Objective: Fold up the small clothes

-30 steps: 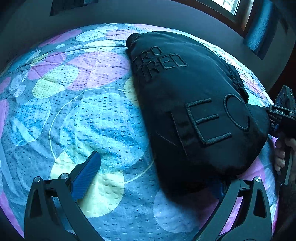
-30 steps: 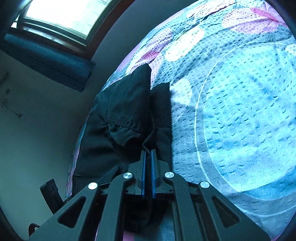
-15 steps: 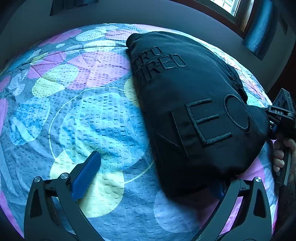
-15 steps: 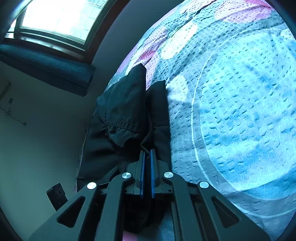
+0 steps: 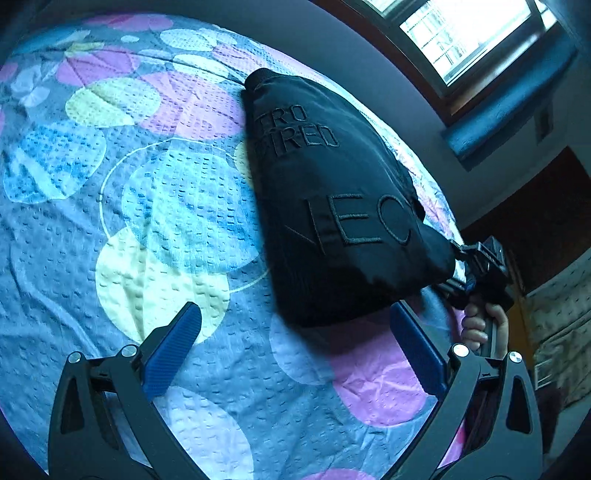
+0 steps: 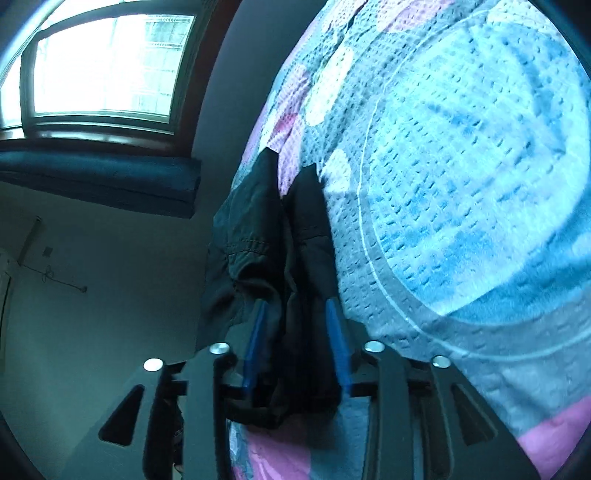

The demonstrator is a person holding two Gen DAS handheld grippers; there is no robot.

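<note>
The black garment (image 5: 332, 206) is soft matt cloth with raised stitched letters, the bedspread (image 5: 147, 192) is bumpy, puckered cloth, and the gripper fingers (image 5: 173, 350) are matt black plastic with ridged blue pads.

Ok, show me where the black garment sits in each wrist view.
Left wrist view: the black garment fills the centre right, lettering up, on the bedspread.
Right wrist view: black garment lower centre, its near end between the blue pads of the right hand-held gripper, whose jaws have just been opening.
Shared landmark: the window.
</note>
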